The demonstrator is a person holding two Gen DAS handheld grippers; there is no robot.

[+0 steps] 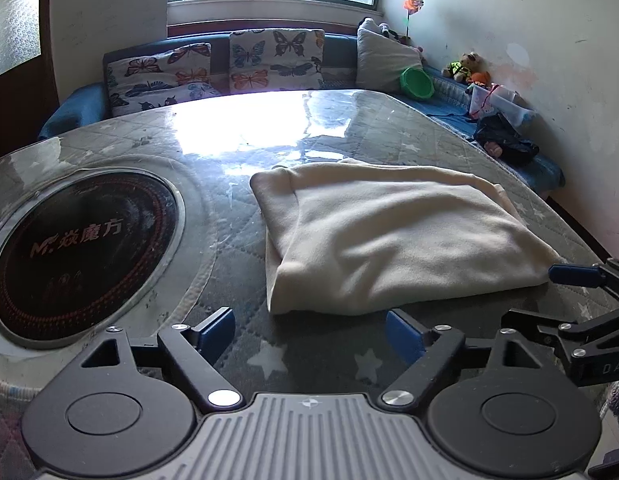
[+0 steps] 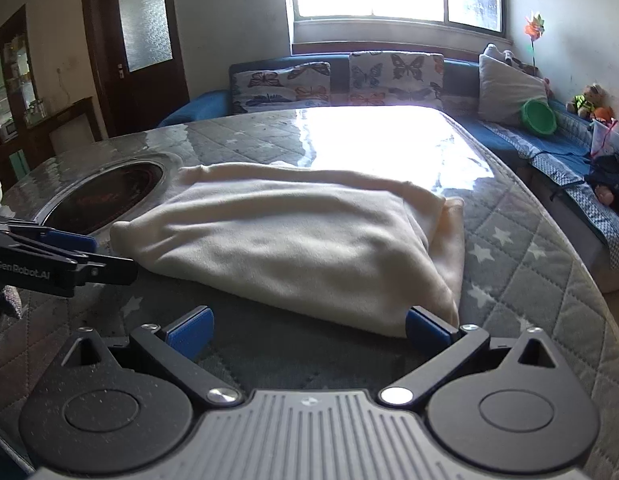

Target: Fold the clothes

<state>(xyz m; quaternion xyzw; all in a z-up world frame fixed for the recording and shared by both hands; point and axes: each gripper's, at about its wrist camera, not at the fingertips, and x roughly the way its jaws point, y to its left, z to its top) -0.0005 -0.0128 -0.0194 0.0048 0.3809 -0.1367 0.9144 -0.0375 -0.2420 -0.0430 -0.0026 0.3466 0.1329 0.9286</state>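
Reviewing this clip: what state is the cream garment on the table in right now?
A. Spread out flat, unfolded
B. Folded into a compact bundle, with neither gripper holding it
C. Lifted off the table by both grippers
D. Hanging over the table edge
B: the cream garment lies folded in layers on the table, and the left gripper and right gripper both stand open just short of it, gripping nothing.
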